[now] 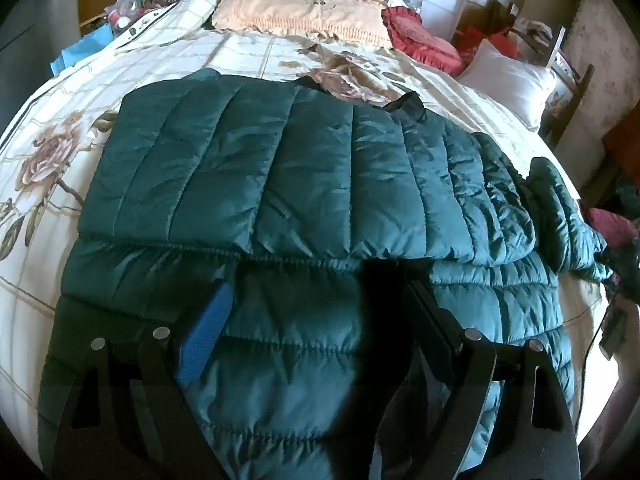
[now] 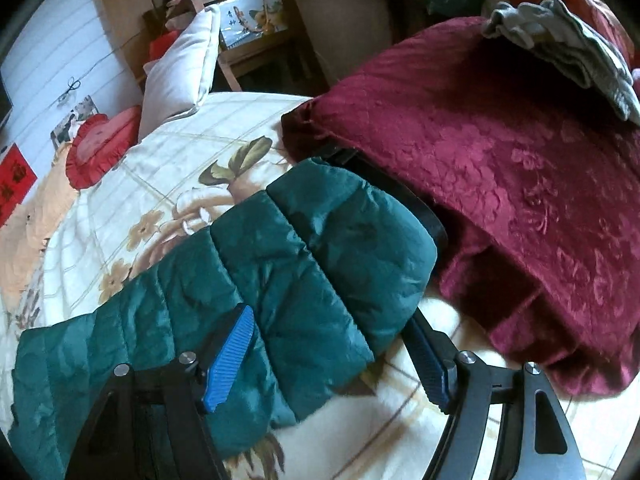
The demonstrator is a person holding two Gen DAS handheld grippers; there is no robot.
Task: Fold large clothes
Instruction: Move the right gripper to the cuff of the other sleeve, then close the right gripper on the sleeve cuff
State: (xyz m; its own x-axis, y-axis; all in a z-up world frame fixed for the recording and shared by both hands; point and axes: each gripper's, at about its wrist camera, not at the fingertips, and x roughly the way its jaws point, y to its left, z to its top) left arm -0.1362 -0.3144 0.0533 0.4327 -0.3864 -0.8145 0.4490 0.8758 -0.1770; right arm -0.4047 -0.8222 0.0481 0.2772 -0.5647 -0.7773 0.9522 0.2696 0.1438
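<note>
A large teal quilted puffer jacket [image 1: 304,184] lies spread on the bed, its upper part folded over its lower part, with a sleeve trailing off to the right. My left gripper [image 1: 316,316] is open just above the jacket's near part, its blue pad [image 1: 206,336] and dark right finger well apart. In the right wrist view the jacket's sleeve [image 2: 280,264] lies across the quilt, its cuff end by the maroon blanket. My right gripper [image 2: 332,340] is open, its two fingers straddling the sleeve, blue pad [image 2: 230,360] resting on the sleeve.
The bed has a cream floral quilt [image 1: 80,92]. A maroon blanket [image 2: 500,184] with grey clothes [image 2: 568,48] on top lies at the right. A peach pillow cover [image 1: 296,12], red cushion [image 1: 420,36] and white pillow [image 1: 508,80] sit at the head.
</note>
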